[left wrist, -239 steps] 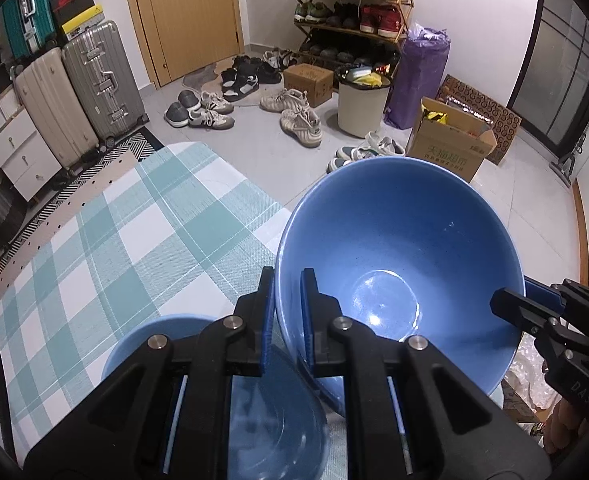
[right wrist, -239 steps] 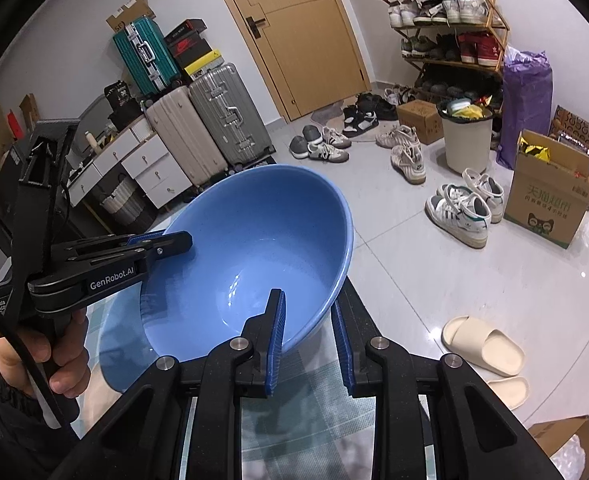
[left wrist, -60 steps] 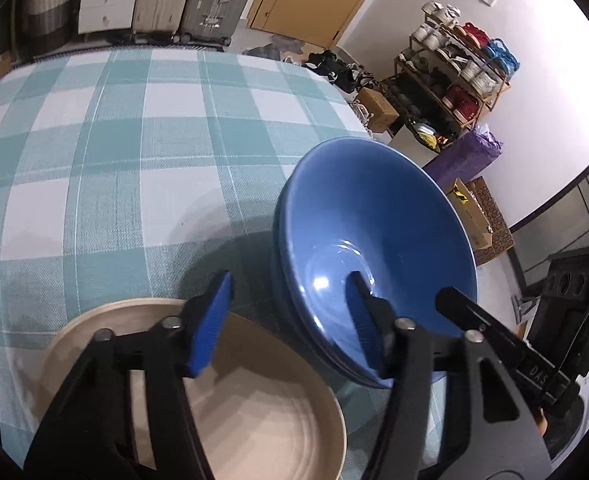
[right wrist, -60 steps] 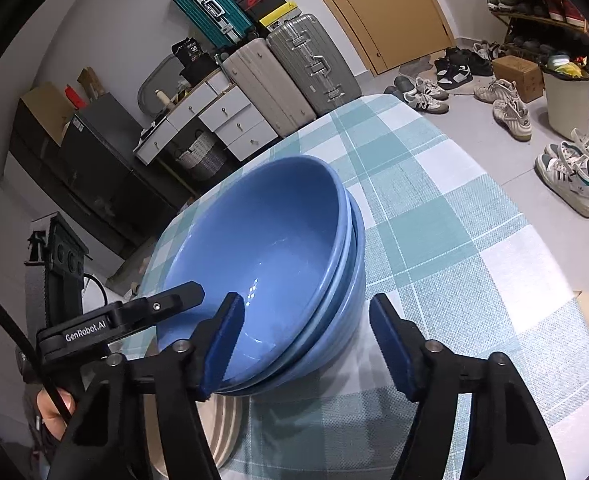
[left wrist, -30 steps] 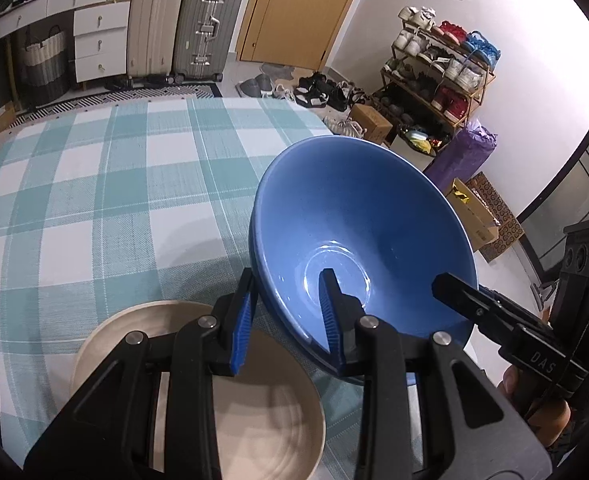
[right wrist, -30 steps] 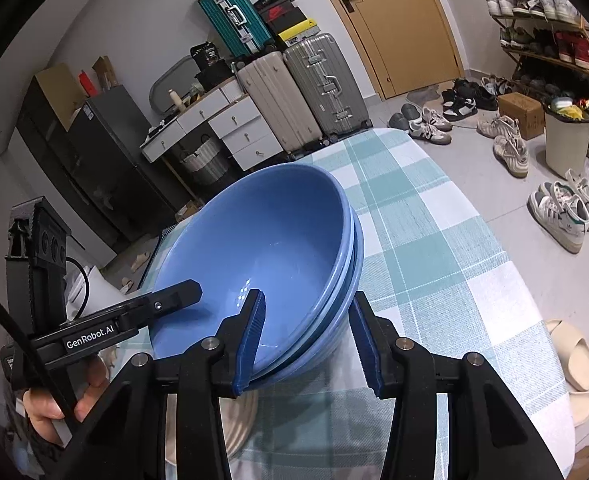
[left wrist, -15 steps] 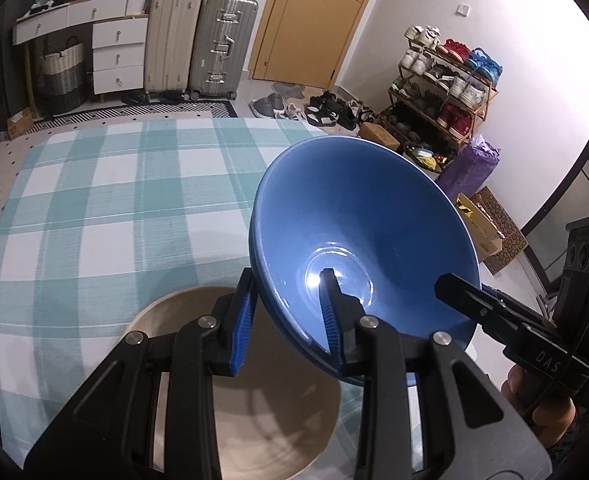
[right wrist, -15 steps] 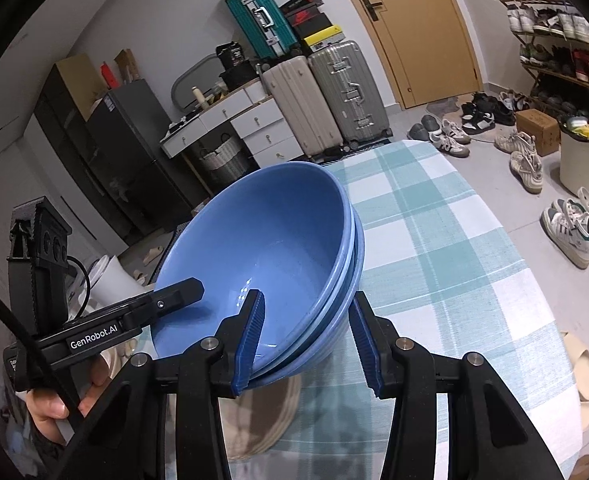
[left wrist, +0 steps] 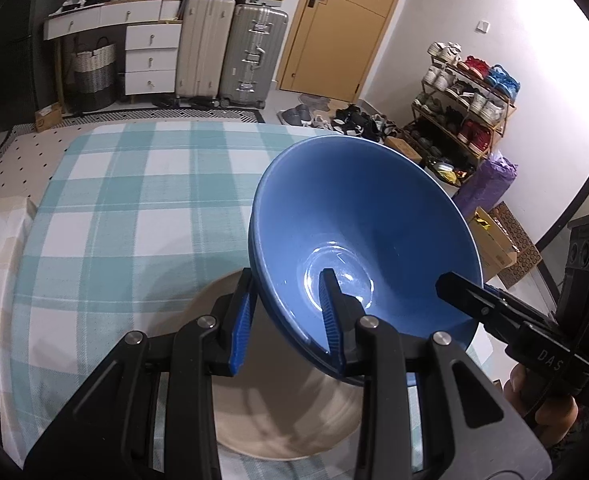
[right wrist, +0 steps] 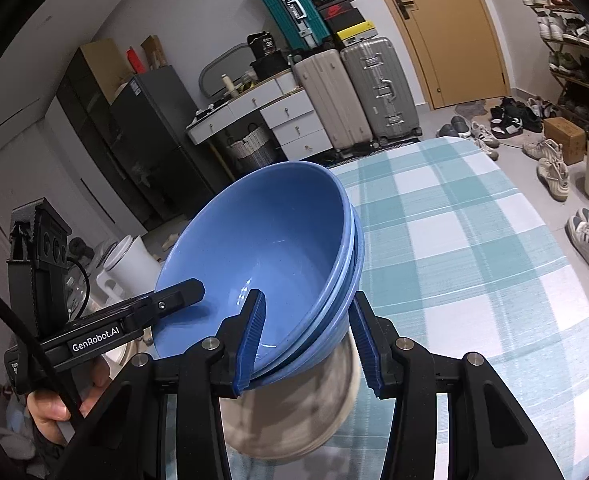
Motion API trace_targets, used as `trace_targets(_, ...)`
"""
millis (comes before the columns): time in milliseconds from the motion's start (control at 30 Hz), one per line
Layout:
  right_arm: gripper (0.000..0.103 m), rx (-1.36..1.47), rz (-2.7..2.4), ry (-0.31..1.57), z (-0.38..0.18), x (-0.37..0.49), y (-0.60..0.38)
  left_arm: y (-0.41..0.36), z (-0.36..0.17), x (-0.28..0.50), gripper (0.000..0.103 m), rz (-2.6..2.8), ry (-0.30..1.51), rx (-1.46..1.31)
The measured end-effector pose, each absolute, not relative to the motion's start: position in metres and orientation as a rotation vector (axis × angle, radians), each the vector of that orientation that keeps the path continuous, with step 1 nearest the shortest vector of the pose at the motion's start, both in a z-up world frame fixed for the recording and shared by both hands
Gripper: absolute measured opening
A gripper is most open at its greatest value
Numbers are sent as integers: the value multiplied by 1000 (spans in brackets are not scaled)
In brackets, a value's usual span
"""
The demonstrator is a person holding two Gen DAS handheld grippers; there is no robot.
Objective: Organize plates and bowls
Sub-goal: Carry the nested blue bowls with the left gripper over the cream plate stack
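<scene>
Above beige plate: both claws clamp stacked blue bowls; labels "GenRobot.AI", "DAS".

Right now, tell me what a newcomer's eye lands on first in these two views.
First, the stacked blue bowls, tilted in mid-air, gripped at opposite rims by the left gripper and right gripper. Just below sits a beige plate on the teal checked tablecloth. Behind, two suitcases stand beside the wooden door.

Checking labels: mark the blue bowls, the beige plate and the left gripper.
blue bowls [left wrist: 374,220]: left wrist view, inner wall.
beige plate [left wrist: 278,412]: left wrist view, bare centre.
left gripper [left wrist: 288,322]: left wrist view, between fingertips.
</scene>
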State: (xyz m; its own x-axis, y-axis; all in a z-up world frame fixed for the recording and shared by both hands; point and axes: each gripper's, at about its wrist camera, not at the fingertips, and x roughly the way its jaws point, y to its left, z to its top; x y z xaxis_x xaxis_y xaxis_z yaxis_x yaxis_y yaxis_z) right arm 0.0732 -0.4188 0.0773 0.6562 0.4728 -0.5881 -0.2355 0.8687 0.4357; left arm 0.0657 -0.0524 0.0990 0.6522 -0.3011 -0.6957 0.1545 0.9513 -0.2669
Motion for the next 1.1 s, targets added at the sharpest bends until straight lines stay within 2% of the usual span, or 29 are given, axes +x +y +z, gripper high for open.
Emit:
trace_targets(500, 45, 304, 451, 797, 56, 78, -385, -18, 64, 58, 28, -195, 845, -218)
trace_targets(1100, 45, 252, 448, 819, 38, 82, -376, -13, 31, 68, 28, -173, 882, -209)
